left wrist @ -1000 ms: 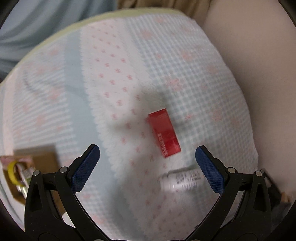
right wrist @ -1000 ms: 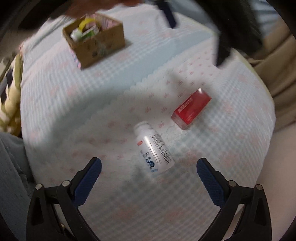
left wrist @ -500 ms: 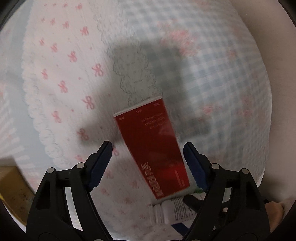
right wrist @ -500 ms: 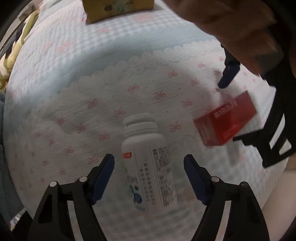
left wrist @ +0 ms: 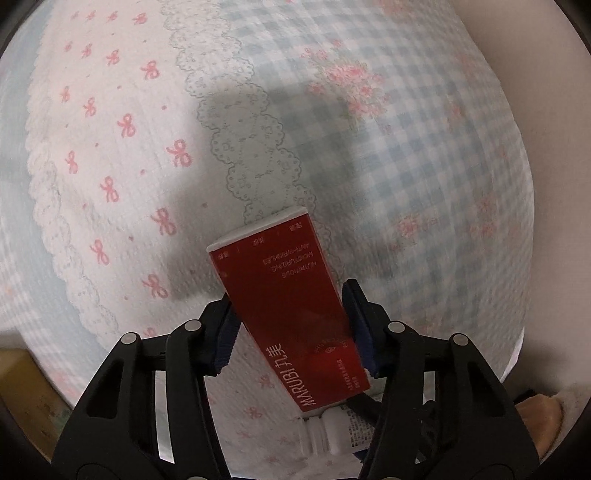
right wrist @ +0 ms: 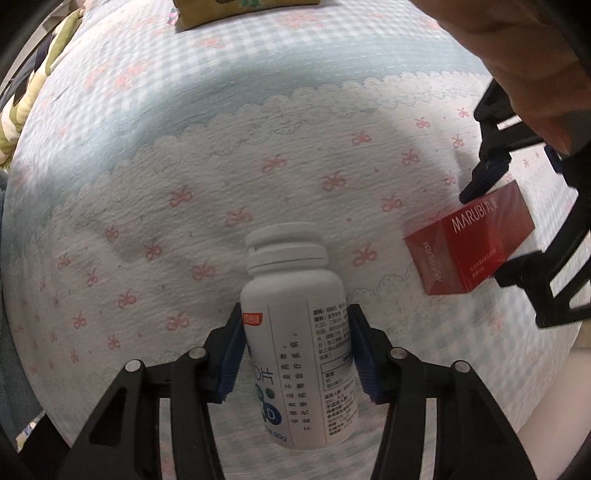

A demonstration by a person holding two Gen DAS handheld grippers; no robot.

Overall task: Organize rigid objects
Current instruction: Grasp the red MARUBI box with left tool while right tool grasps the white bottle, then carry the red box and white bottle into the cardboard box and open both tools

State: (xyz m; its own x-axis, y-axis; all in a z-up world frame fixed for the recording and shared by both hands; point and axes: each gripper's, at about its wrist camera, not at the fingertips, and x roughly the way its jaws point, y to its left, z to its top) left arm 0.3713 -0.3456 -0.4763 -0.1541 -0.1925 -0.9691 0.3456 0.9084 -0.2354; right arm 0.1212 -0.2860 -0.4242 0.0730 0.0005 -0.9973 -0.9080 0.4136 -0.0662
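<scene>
My left gripper [left wrist: 288,328] is shut on a red MARUBI box [left wrist: 284,306], its blue pads pressed on both long sides. The box also shows in the right wrist view [right wrist: 476,247], with the left gripper's fingers [right wrist: 484,177] around it, low over the bedspread. My right gripper [right wrist: 295,350] is shut on a white pill bottle [right wrist: 299,332] with a white cap pointing away from me. The bottle also shows in the left wrist view [left wrist: 332,428], just below the red box.
Everything lies on a soft bedspread [right wrist: 184,155] with pink bows and blue check. A cardboard box [right wrist: 243,11] with items stands at the far edge in the right wrist view; a corner shows in the left wrist view [left wrist: 26,387]. A hand [right wrist: 517,55] holds the left gripper.
Both grippers came down from above and closed: the left around the red box, the right around the white bottle. Both were open a second ago.
</scene>
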